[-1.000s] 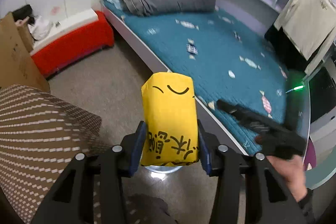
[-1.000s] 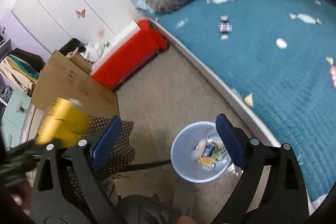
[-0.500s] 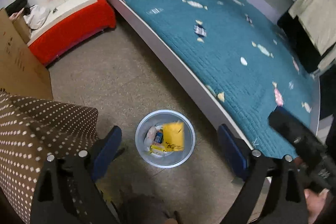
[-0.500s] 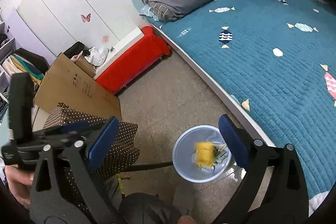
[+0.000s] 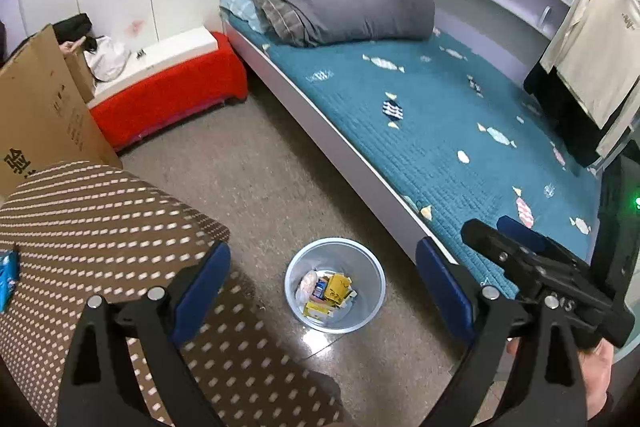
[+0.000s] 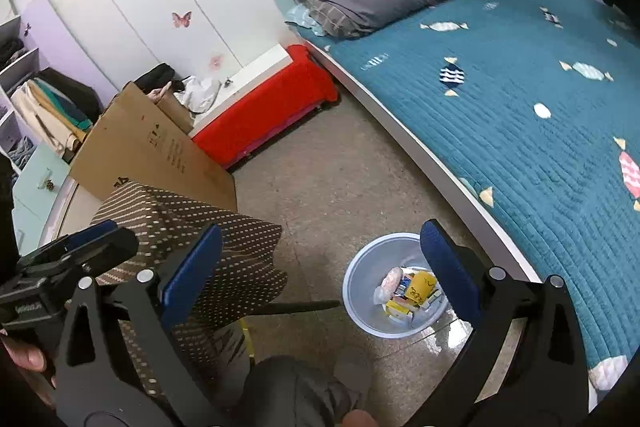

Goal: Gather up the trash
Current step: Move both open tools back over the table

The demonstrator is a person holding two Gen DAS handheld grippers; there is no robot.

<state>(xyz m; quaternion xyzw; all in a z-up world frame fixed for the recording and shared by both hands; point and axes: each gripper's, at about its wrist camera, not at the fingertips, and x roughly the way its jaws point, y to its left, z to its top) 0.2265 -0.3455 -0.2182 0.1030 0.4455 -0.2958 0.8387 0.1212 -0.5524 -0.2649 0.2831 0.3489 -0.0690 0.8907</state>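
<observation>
While the left wrist view looks down past the left gripper (image 5: pixel 322 287), its jaws stand wide with nothing between them, and the trash bin (image 5: pixel 335 286) sits on the floor beside the bed (image 5: pixel 440 131), a yellow packet (image 5: pixel 335 287) lying inside among other wrappers. That suggests a drop is complete and the next piece must be found; a blue packet (image 5: pixel 8 279) on the dotted chair seat (image 5: pixel 100 227) looks a likely candidate. From the right wrist view, the right gripper (image 6: pixel 320 271) is likewise wide and empty above the same bin, the yellow packet visible within. The next move probably calls for turning toward the chair and closing on the blue packet.
</observation>
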